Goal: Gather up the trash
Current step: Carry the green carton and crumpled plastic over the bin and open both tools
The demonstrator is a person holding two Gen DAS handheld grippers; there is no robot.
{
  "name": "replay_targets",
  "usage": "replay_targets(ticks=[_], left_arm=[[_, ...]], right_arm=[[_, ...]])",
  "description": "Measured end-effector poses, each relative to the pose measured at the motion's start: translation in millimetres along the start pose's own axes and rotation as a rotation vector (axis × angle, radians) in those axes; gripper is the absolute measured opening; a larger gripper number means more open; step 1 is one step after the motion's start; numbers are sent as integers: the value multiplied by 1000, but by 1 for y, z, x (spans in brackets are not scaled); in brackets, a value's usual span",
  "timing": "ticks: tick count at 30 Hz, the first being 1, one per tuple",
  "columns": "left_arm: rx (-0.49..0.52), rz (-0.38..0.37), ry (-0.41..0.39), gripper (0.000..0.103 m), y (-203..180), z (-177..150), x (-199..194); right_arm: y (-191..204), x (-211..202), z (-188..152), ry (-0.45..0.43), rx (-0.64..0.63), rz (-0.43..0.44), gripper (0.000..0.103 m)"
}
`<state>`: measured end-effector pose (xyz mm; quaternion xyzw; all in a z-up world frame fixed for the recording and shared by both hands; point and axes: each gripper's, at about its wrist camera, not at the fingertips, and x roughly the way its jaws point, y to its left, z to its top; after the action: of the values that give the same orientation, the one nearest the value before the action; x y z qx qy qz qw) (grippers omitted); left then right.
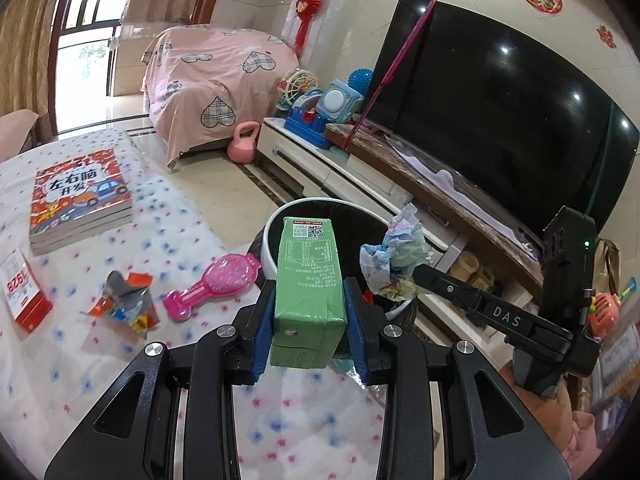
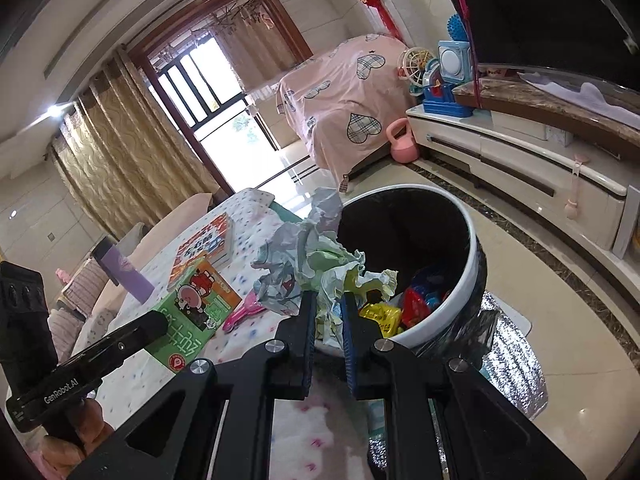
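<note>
My left gripper [image 1: 307, 300] is shut on a green drink carton [image 1: 310, 280] and holds it just in front of the white bin [image 1: 269, 254] with a black liner. My right gripper [image 2: 327, 312] is shut on a crumpled paper ball [image 2: 312, 256] at the bin's [image 2: 460, 288] near rim; the ball also shows in the left wrist view [image 1: 394, 256]. The carton also shows in the right wrist view [image 2: 196, 308]. Colourful wrappers [image 2: 416, 306] lie inside the bin. A torn orange snack wrapper [image 1: 124, 306] lies on the table.
The table has a white flowered cloth [image 1: 100, 360]. On it lie a stack of children's books [image 1: 78, 200], a pink hairbrush [image 1: 216, 284], a red-white card box [image 1: 22, 290] and a purple bottle [image 2: 126, 270]. Behind the bin stand a TV stand [image 1: 360, 176] with toys and a pink kettlebell [image 1: 243, 144].
</note>
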<state>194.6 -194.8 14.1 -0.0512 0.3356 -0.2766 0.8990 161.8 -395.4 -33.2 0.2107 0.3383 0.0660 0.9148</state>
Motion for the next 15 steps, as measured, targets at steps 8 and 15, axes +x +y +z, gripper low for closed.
replay_targets(ticks=[8,15], left_arm=[[14,-11,14,31,-7,11,25],[29,-14,32,31,-17,16,48]], right_arm=[[-14,10,11,3,3,-25,12],[-25,18,23,7,4,-48,12]])
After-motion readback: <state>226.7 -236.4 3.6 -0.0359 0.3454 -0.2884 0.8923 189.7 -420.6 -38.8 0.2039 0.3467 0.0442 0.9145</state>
